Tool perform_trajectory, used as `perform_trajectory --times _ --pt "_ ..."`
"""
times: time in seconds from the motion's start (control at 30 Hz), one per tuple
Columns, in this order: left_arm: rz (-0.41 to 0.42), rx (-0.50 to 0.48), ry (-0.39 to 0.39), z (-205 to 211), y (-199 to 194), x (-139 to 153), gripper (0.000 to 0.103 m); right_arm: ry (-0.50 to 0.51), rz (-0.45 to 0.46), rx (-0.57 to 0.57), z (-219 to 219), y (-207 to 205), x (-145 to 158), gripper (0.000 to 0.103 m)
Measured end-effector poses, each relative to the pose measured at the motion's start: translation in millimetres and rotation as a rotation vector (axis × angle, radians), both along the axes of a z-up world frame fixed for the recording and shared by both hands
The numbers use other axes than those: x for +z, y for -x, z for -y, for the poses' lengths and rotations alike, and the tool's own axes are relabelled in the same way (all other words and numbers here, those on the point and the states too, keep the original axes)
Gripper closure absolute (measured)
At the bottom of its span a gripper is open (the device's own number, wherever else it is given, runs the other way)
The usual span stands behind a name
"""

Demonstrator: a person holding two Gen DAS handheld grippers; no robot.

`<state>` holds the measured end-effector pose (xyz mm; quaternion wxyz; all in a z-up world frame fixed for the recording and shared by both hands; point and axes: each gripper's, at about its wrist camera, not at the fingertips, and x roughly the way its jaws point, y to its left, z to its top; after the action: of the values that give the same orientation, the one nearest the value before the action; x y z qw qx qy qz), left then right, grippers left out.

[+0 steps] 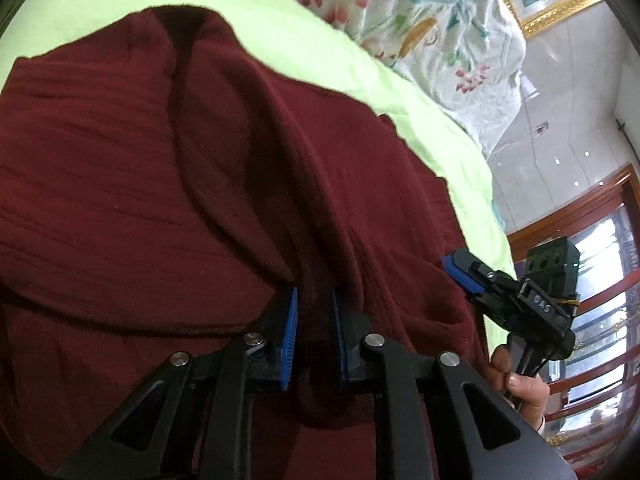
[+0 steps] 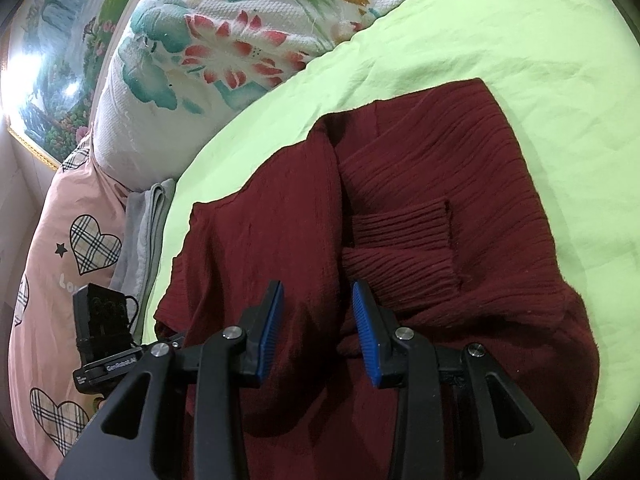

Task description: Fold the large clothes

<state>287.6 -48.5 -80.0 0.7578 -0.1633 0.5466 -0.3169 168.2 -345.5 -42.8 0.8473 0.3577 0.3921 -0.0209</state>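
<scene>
A dark red knitted sweater (image 1: 160, 184) lies partly folded on a light green bed sheet (image 1: 304, 48). My left gripper (image 1: 314, 300) is shut on a bunched fold of the sweater, the cloth pinched between its blue pads. In the right wrist view the sweater (image 2: 460, 184) shows its ribbed sleeve cuff (image 2: 400, 240) laid across the body. My right gripper (image 2: 318, 296) stands open just above the sweater's near part, with cloth between and below its jaws, not pinched. The right gripper also shows in the left wrist view (image 1: 464, 276), at the sweater's right edge.
A floral quilt (image 2: 224, 52) lies bunched at the head of the bed. A pink pillow with plaid hearts (image 2: 60, 240) and a folded grey cloth (image 2: 148, 220) lie at the left. A framed painting (image 2: 52, 64) hangs on the wall. A wood-framed window (image 1: 600, 280) is at the right.
</scene>
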Motion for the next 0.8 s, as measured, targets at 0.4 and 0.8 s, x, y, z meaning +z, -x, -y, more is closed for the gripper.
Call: perform_trajectory --times 0.4,0.8 --pt "0.026 0.016 0.013 11.8 3.8 0.7 0.099 -0.007 0.007 -0.006 -1.5 4.2 2.0 0.066" --pt "0.16 0.258 0.019 -75.6 18.9 30.7 0.101 -0.015 0.007 0.001 -5.2 1.2 1.4 0.066"
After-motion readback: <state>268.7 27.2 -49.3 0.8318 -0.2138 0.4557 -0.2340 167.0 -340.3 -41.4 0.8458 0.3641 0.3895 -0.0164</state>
